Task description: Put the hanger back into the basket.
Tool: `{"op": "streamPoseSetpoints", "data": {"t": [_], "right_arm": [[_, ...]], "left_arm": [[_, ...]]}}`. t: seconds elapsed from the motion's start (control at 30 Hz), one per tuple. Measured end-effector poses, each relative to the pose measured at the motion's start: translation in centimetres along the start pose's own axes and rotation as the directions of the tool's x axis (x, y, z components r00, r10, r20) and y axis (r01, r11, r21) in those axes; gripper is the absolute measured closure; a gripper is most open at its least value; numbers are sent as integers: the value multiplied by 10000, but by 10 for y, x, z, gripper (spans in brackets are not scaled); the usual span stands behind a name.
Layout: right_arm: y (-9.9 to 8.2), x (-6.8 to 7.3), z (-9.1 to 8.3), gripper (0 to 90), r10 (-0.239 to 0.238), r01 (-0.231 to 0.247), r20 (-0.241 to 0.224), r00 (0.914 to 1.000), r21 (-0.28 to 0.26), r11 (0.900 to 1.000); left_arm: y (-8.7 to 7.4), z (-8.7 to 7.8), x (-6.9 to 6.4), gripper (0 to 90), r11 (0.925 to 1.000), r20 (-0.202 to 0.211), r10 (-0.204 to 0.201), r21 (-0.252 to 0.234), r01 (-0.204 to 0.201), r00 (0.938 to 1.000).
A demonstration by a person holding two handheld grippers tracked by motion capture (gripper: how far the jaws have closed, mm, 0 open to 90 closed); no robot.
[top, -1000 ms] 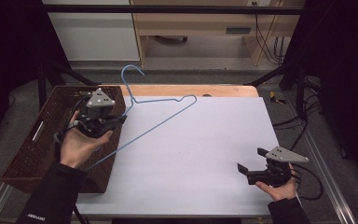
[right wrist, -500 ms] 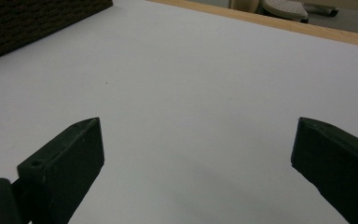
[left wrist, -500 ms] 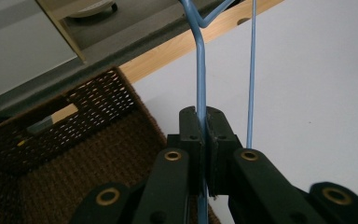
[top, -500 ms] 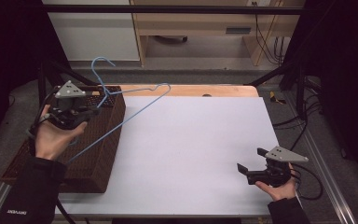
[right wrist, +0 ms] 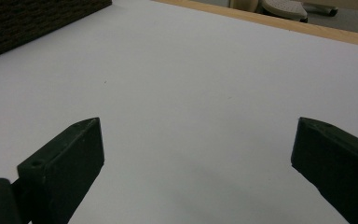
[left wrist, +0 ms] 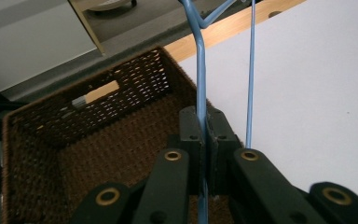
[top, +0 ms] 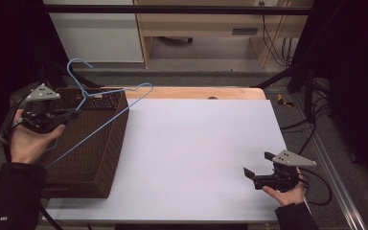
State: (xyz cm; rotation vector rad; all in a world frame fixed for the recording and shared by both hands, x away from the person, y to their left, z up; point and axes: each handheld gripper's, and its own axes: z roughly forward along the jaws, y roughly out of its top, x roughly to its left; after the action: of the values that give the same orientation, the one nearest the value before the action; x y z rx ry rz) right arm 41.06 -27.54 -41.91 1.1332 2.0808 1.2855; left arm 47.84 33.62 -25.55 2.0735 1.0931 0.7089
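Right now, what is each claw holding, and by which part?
The left claw is shut on the blue wire hanger, gripping one of its wire arms below the hook, over the wicker basket. The right claw is open and holds nothing.

hanger (top: 106,111): your light-blue wire one | state: clamped, lifted | pose: tilted, hook uppermost | place: over the brown wicker basket (top: 93,163) at the table's left edge
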Motion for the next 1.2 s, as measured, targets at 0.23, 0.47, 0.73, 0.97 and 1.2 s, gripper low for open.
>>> {"op": "streamPoseSetpoints", "data": {"t": [0.23, 0.47, 0.73, 0.97, 1.2], "right_arm": [[0, 0, 0, 29, 1, -1, 18, 10000, 13, 10000], [0, 0, 1, 29, 10, -10, 6, 10000, 47, 10000], [0, 0, 1, 27, 19, -19, 7, 10000, 33, 10000], [0, 0, 2, 26, -69, 69, 48, 10000, 70, 10000], [0, 1, 3, 26, -88, 86, 89, 9999, 136, 9999]], "left_arm": [[-11, -8, 18, 872, 9996, -177, -283, 27, 283, 9994], [-25, -14, 40, 871, 9977, -516, -671, -82, 667, 9964], [-40, -12, 55, 871, 9955, -790, -941, -13, 943, 9924], [-49, -7, 66, 871, 9933, -928, -1137, 102, 1151, 9892], [-60, 1, 73, 871, 9912, -1131, -1289, 163, 1316, 9852]]}}
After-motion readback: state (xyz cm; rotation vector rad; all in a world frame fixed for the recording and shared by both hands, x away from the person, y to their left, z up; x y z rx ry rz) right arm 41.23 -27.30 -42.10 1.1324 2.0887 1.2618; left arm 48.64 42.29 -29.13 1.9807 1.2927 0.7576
